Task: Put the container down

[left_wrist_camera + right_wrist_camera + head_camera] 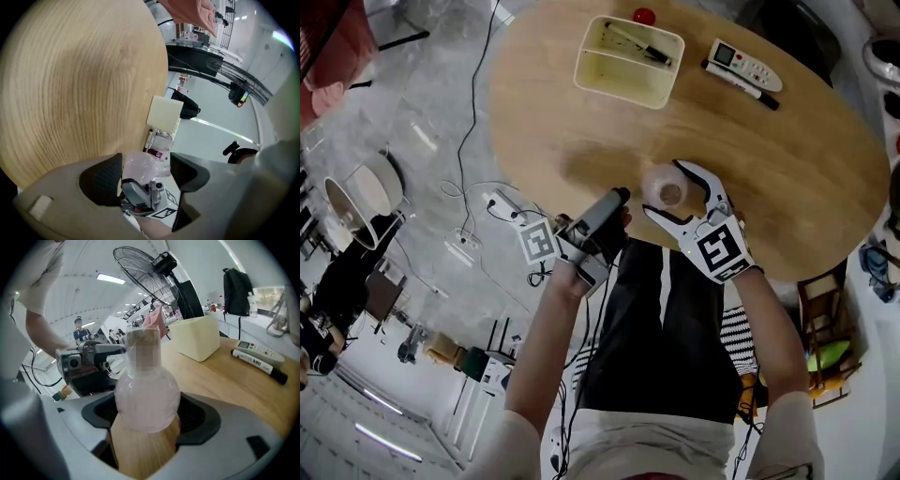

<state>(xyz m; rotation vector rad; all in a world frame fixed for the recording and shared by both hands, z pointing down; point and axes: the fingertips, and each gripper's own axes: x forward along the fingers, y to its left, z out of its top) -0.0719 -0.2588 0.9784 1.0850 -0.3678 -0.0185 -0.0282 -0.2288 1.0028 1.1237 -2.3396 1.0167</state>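
Note:
A clear round-bodied container with a cork-coloured top is at the near edge of the round wooden table. My white right gripper is shut on the container, one finger on each side of its body. In the right gripper view the container fills the space between the black pads; I cannot tell whether its base touches the wood. My grey left gripper points at the container from the left, just short of it. Its jaws stand apart and hold nothing. The container shows beyond them.
A cream bin with a pen inside stands at the far side of the table. A red object lies behind it. A remote and a marker lie to its right. Cables and a power strip lie on the floor at left.

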